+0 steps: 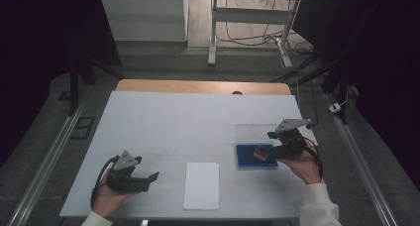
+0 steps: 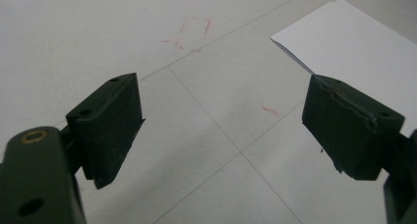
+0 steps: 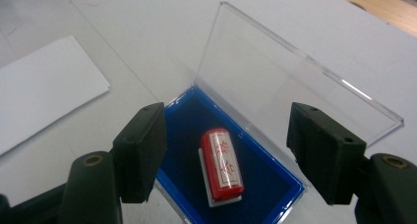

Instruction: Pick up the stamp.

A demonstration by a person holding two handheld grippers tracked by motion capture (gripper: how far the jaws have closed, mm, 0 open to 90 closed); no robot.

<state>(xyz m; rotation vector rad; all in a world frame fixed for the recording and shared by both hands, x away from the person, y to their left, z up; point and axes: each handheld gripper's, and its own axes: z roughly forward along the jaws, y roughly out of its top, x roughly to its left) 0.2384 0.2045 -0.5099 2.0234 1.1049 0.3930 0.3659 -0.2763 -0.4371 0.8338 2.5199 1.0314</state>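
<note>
- The table (image 1: 148, 117) is covered by a white sheet, with a strip of bare wood showing along its far edge.
- Thin lines cross the white surface and divide it into large squares; in the left gripper view a few faint red marks (image 2: 189, 35) lie on it near one line crossing.
- A white sheet of paper (image 1: 202, 185) lies flat near the table's front edge, roughly in the middle between the two hands.
- Right of the paper sits a blue tray (image 1: 246, 157) with its clear lid (image 1: 255, 134) swung open and lying back toward the far side.
- Inside the tray lies a red stamp (image 3: 222, 163), a rounded red block with red characters on a white label along its top, resting on a pale base.
- The right gripper (image 1: 273, 147) hangs over the tray with its jaws spread wide; in the right gripper view they stand on either side of the stamp and clear of it.
- The left gripper (image 1: 151, 179) is held low over the table at the front left, jaws wide apart with nothing between them, pointing toward the paper.
- A hand holds each gripper from the bottom of the high view; the right one wears a white sleeve (image 1: 319, 206).
- Metal rails (image 1: 49, 159) run along the floor on both sides of the table.
- Beyond the table the floor is grey, and a white-framed stand (image 1: 214, 32) rises there with loose cables (image 1: 257, 37) around its feet.
- The room's sides are dark.
</note>
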